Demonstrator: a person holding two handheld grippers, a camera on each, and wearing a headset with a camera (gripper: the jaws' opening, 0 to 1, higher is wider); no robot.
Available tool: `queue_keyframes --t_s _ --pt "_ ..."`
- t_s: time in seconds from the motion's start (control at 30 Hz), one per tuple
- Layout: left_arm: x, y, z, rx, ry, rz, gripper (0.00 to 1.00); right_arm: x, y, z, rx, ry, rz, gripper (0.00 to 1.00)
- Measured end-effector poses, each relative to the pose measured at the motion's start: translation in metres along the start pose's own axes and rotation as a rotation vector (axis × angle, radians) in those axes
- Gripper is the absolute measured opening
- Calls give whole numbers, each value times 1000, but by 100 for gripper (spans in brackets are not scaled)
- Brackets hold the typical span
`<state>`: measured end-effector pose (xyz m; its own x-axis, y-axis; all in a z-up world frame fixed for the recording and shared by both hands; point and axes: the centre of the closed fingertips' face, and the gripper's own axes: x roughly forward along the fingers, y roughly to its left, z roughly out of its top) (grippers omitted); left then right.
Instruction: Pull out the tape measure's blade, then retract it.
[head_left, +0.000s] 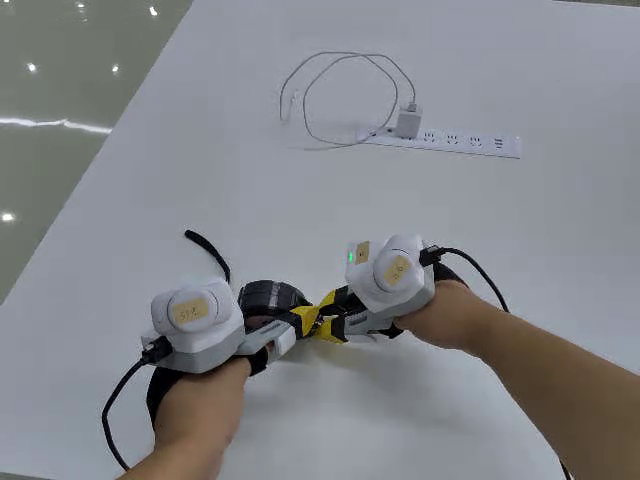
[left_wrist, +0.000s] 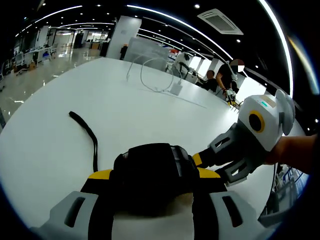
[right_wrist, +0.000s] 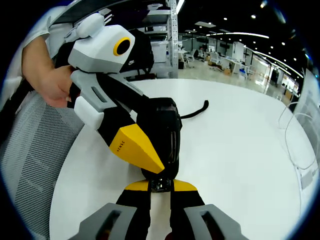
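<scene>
Here, the left gripper (left_wrist: 155, 176) fingers clamp the tape measure (head_left: 268, 298), the right gripper (right_wrist: 160, 188) fingers pinch its blade tip (right_wrist: 160, 183)

The tape measure (head_left: 270, 300) lies on the near table (head_left: 300, 200) between left gripper (left_wrist: 152, 175) and right gripper (right_wrist: 160, 186), its strap (head_left: 208, 252), seemingly attached, trailing far-left, with power strip (head_left: 455, 141) and cable (head_left: 340, 95) well behind, rightward.

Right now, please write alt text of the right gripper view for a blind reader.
The left tool clamps a black tape measure on the white table, while the right tool pinches its blade tip. A black strap trails behind.
</scene>
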<state>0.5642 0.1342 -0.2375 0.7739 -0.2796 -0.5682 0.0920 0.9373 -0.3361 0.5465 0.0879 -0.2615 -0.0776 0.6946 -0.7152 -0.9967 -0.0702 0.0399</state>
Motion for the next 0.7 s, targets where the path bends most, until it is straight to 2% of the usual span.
queue_keyframes --t_s 0.6,0.7 --pt "0 -1 0 7 8 -4 60 2 1 -1 34 9 -15 11" --pt "0 -1 2 -15 3 -17 60 1 0 -2 35 8 -20 12"
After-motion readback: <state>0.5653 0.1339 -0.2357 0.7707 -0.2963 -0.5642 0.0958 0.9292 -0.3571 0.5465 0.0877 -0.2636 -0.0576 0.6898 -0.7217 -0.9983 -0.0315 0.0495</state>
